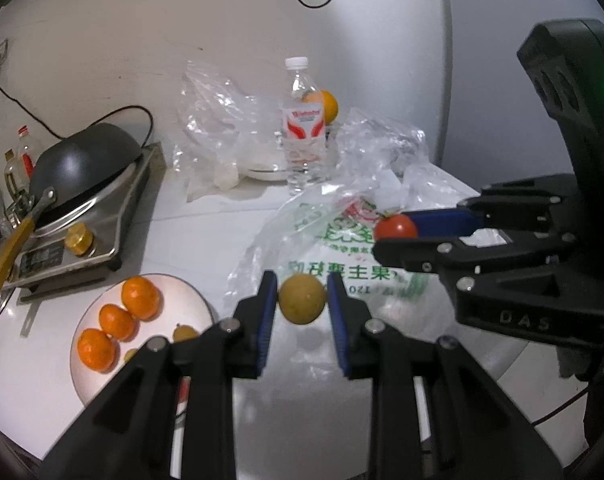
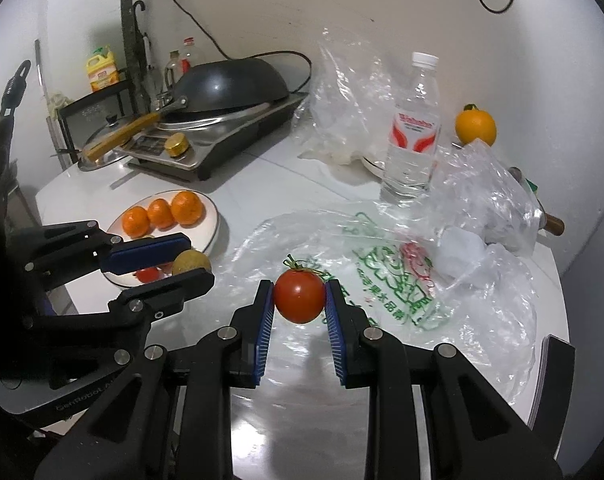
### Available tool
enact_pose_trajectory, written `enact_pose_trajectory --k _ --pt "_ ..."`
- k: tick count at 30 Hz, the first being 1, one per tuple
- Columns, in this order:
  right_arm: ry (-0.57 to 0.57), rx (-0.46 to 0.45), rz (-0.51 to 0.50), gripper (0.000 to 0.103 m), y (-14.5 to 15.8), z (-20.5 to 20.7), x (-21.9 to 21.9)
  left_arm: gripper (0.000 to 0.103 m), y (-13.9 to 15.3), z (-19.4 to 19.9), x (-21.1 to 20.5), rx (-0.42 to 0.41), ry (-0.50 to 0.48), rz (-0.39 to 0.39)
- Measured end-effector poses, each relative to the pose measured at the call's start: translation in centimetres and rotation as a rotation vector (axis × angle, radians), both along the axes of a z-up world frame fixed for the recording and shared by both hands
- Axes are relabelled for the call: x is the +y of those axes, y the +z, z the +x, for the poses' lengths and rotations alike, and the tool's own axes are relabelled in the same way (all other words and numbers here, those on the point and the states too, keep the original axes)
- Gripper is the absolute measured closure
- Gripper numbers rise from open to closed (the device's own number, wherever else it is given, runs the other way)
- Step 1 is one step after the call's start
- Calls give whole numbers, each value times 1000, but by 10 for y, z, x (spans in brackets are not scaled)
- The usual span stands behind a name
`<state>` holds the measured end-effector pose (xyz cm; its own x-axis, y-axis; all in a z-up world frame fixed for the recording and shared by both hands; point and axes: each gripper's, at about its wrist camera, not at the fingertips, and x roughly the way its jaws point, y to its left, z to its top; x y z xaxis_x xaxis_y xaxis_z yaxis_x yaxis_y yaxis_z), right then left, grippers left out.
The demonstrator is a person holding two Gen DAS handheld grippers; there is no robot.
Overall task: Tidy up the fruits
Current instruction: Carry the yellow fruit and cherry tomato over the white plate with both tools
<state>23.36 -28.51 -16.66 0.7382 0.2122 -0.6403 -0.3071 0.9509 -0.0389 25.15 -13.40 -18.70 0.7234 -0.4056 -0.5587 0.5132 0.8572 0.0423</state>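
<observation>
A: Left wrist view first. What's your left gripper got?

B: It's clamped on a yellow-green fruit, blue pads touching both sides, just right of the white plate. Plate holds three tangerines plus a few small fruits. Your right gripper pinches the tomato over the printed plastic bag.

A: And right wrist view?

B: Tomato squeezed btwn the pads, stem up, above the bag. Left gripper holds the yellow-green fruit at the plate's near rim. An orange sits behind the water bottle; wok at back left.
</observation>
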Motion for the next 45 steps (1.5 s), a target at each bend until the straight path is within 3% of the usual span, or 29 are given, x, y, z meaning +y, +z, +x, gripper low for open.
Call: enact_pose_trajectory --k 20,45 --pt "75 8 -23 76 -6 1 64 77 -8 -19 74 -9 96 -31" --pt "179 83 -70 75 -35 41 129 77 -50 10 148 72 219 -59"
